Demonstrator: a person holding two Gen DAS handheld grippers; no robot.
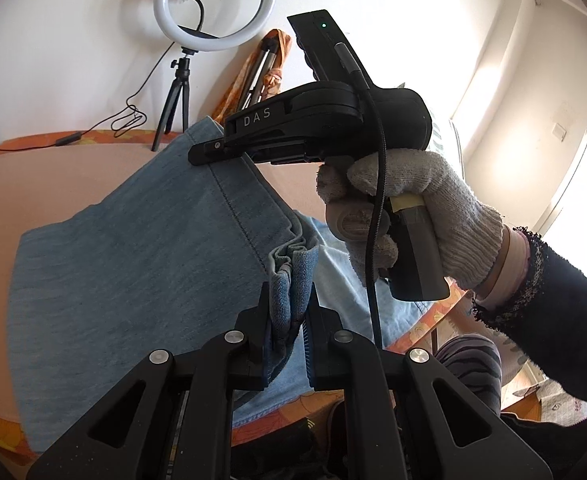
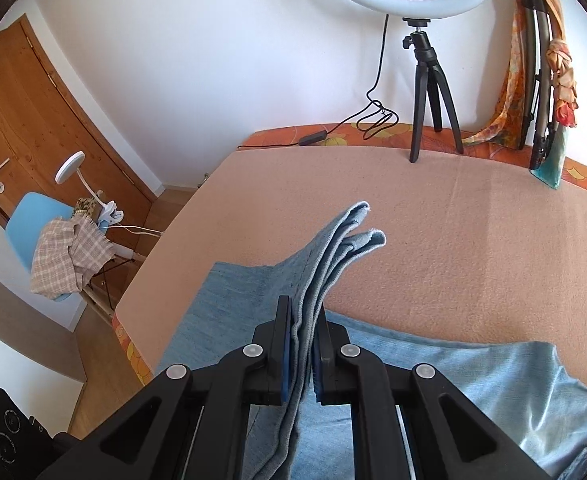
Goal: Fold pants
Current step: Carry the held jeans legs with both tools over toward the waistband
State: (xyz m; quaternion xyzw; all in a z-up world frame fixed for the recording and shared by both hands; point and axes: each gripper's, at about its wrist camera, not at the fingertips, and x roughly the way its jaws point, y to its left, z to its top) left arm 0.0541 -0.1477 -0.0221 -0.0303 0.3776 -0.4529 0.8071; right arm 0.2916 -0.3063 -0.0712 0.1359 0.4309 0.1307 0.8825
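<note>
Light blue denim pants [image 1: 141,248] lie on a peach-covered table [image 1: 33,184]. My left gripper [image 1: 289,300] is shut on a bunched hem of the pants [image 1: 293,276]. The right gripper's body [image 1: 325,120], held by a gloved hand [image 1: 433,208], hovers above the cloth in the left wrist view. In the right wrist view my right gripper [image 2: 303,312] is shut on stacked hem layers of the pants [image 2: 345,240], lifted above the table [image 2: 473,240]. More denim [image 2: 473,392] lies flat below.
A ring light on a small tripod [image 2: 429,92] stands at the table's far edge with its cable [image 2: 373,120]. A folded frame with orange cloth [image 2: 541,80] leans on the wall. A blue chair with checked cloth [image 2: 65,256] and a wooden door [image 2: 25,120] are left.
</note>
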